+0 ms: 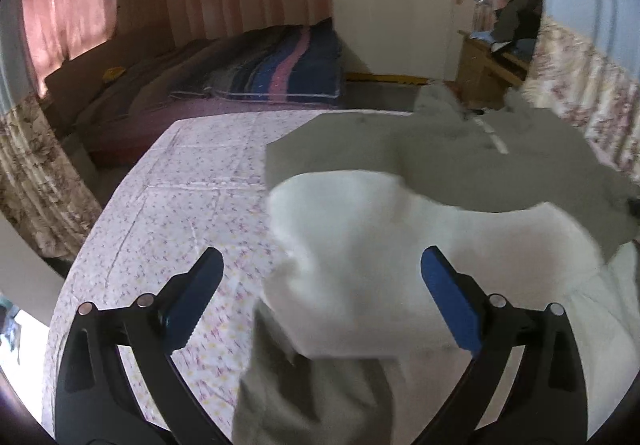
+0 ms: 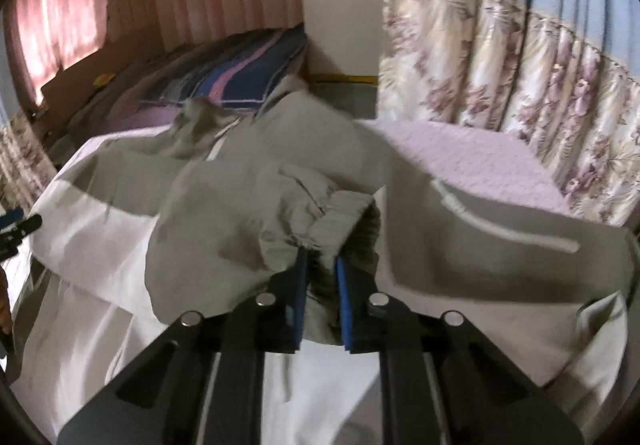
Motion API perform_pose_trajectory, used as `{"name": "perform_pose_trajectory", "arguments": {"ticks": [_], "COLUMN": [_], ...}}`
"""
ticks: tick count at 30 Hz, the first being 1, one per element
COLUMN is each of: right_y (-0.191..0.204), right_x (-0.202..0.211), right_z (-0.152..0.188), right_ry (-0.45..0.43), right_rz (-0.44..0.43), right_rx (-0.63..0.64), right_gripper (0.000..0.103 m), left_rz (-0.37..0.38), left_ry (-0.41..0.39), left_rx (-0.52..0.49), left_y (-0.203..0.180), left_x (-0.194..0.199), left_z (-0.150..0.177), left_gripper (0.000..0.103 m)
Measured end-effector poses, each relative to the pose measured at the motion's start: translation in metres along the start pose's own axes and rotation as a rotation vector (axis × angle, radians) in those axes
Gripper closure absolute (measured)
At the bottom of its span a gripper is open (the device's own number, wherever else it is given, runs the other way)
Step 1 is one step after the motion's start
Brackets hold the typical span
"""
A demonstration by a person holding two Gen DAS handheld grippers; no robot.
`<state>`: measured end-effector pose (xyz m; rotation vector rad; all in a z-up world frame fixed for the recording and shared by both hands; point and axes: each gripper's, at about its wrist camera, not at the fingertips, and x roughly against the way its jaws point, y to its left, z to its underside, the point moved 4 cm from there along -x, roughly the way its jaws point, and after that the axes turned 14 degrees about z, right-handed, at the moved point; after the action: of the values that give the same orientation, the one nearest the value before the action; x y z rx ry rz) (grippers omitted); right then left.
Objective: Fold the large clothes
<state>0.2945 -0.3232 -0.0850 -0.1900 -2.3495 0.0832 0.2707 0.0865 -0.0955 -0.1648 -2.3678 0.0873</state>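
Observation:
A large grey and white jacket (image 1: 400, 149) lies spread on a bed with a pink flowered cover (image 1: 180, 185). My left gripper (image 1: 322, 257) is open, its blue pads (image 1: 448, 297) wide apart above the jacket's white part (image 1: 380, 245), gripping nothing. In the right wrist view the jacket (image 2: 240, 181) is bunched, with a white zip strip (image 2: 500, 229) showing on the right. My right gripper (image 2: 321, 259) is shut on the ribbed cuff (image 2: 340, 221) of a grey sleeve, with the cloth pinched between the blue pads.
A folded striped blanket (image 1: 288, 61) lies on a low dark couch behind the bed. Flowered curtains (image 2: 520, 85) hang close on the right, and a wooden stand (image 1: 488, 61) piled with clothes is at the back right. Bare bed cover (image 2: 460, 157) lies right of the jacket.

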Motion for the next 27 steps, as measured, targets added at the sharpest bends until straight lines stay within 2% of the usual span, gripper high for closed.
{"name": "perform_pose_trajectory", "arguments": {"ticks": [1,3,4,7,12,17,22,25,27], "right_y": [-0.003,-0.003,-0.004,-0.014,-0.038,-0.05,-0.076,-0.1,-0.118], "right_x": [-0.005,-0.013,-0.016,-0.007,0.022,0.052,0.1,0.12,0.125], "right_z": [-0.001,0.002,0.006,0.017,0.026,0.032,0.048,0.062,0.073], "right_ry": [0.02,0.054,0.06,0.029,-0.02,-0.035,-0.09,-0.109,-0.091], "right_rz": [0.003,0.013,0.036,0.046,0.061,0.049,0.077,0.149,0.197], "right_rx": [0.002,0.014,0.019,-0.01,-0.056,-0.059,-0.055,-0.026,-0.007], "right_gripper": [0.088,0.078,0.065,0.042,0.035,0.032,0.024,0.022,0.022], "left_rz": [-0.024,-0.046,-0.048,-0.036,0.009,0.07,0.107,0.132,0.147], "left_ry": [0.021,0.062,0.076,0.076,0.02,-0.035,-0.06,-0.066,-0.068], "left_rx": [0.004,0.013,0.019,0.025,0.034,-0.011,-0.076,-0.111,-0.12], "left_y": [0.005,0.011,0.013,0.014,0.006,-0.02,-0.045,-0.056,-0.06], "left_x": [-0.009,-0.024,-0.03,-0.034,-0.006,0.041,0.09,0.116,0.131], "left_z": [0.0,0.003,0.005,0.011,0.013,0.021,0.045,0.062,0.072], "left_gripper": [0.005,0.007,0.007,0.009,0.01,0.009,0.006,0.005,0.005]}}
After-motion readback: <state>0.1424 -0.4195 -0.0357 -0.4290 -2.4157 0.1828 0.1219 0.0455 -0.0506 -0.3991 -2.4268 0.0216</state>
